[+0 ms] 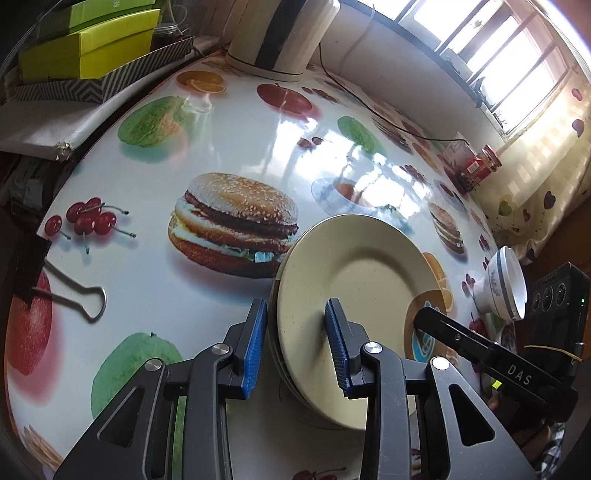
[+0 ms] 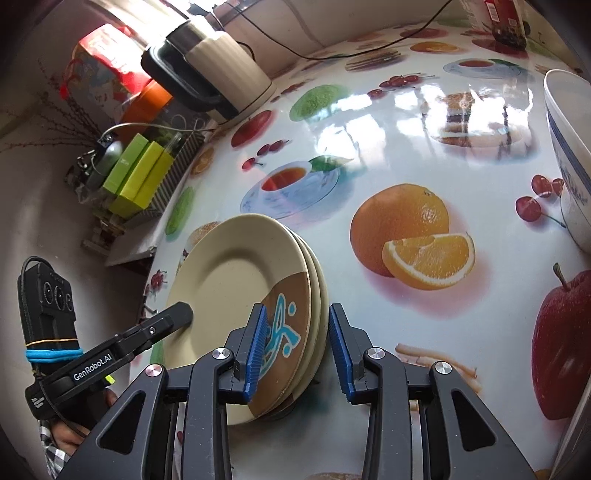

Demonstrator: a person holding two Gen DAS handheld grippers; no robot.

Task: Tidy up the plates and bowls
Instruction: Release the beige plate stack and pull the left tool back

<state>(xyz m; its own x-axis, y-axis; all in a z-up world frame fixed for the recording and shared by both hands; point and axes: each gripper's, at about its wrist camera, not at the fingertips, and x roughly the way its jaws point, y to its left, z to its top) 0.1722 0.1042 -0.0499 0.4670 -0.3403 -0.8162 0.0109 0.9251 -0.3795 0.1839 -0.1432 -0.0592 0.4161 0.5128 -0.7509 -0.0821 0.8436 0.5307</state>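
A stack of cream plates (image 1: 354, 280) sits on the fruit-print table; the top plate has a brown patch with a blue figure (image 2: 286, 325). My left gripper (image 1: 295, 343) is open, its jaws straddling the stack's near rim, one finger outside and one over the top plate. My right gripper (image 2: 295, 347) is open and straddles the opposite rim the same way. Each gripper shows in the other's view: the right gripper (image 1: 476, 343) and the left gripper (image 2: 147, 332). A white bowl with blue trim (image 1: 504, 284) stands on the table, also large in the right wrist view (image 2: 570, 158).
A cream electric kettle (image 1: 284, 33) with its cable stands at the table's back. Green boxes (image 1: 88, 48) sit on a patterned box at the back left. A binder clip (image 1: 74, 295) holds the cloth at the table edge. Red jars (image 1: 480, 166) stand near the window.
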